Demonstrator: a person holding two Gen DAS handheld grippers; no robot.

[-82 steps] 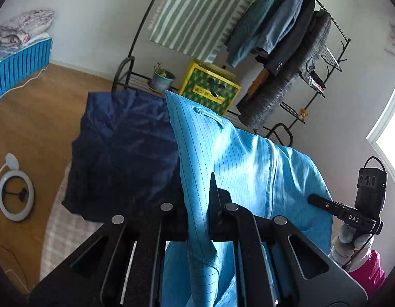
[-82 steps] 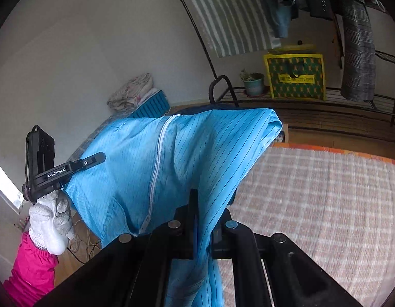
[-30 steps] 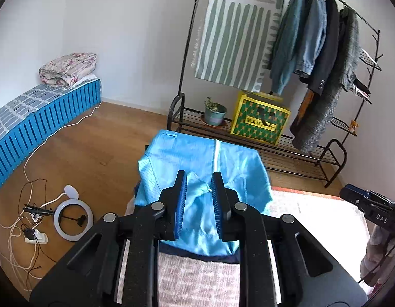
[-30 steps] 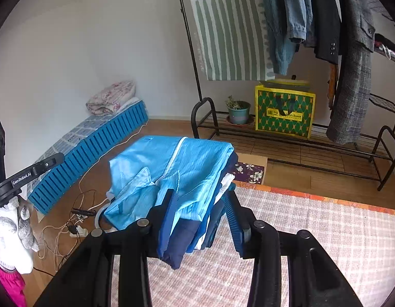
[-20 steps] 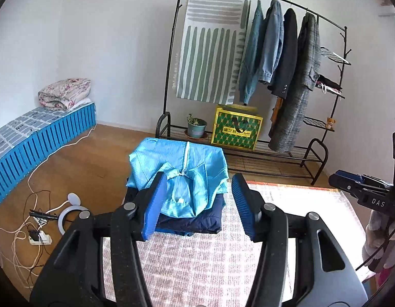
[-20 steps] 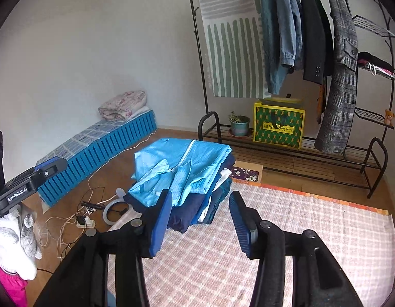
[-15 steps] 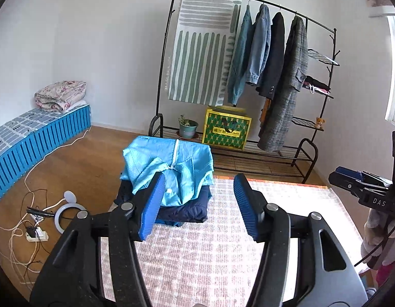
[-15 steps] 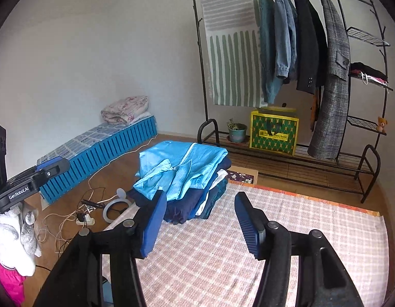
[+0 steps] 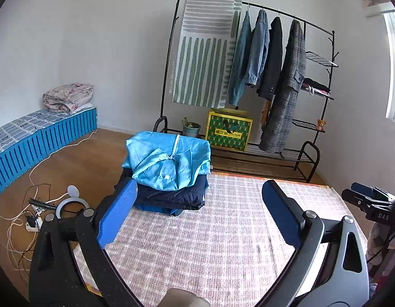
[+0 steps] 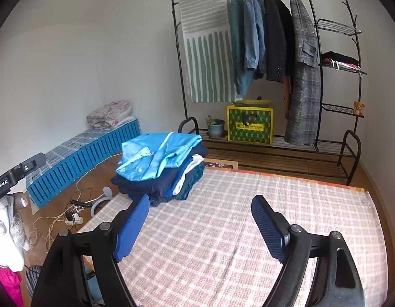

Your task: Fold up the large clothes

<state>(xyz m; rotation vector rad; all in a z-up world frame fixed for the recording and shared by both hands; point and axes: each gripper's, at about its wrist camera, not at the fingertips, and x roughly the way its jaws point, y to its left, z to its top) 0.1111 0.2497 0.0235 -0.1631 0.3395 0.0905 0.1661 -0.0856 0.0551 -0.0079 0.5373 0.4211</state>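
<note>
A folded light-blue jacket [image 9: 169, 160] lies on top of a stack of folded dark-blue clothes [image 9: 172, 195] at the far left corner of the checked mat [image 9: 223, 243]. The jacket also shows in the right wrist view [image 10: 156, 157], on the same stack [image 10: 159, 184]. My left gripper [image 9: 197, 215] is open and empty, held well back from the stack above the mat. My right gripper [image 10: 200, 227] is open and empty, also above the mat [image 10: 236, 243]. Each gripper shows at the edge of the other's view.
A black clothes rack [image 9: 274, 76] with hanging coats, a striped cloth and a yellow-green box [image 9: 229, 134] stands behind the mat. A blue folding mattress [image 9: 31, 140] lies along the left wall. A ring light [image 9: 69, 206] and cables lie on the wood floor.
Both grippers let go of the light-blue jacket on top of the stack, opened wide and drew back from it over the mat.
</note>
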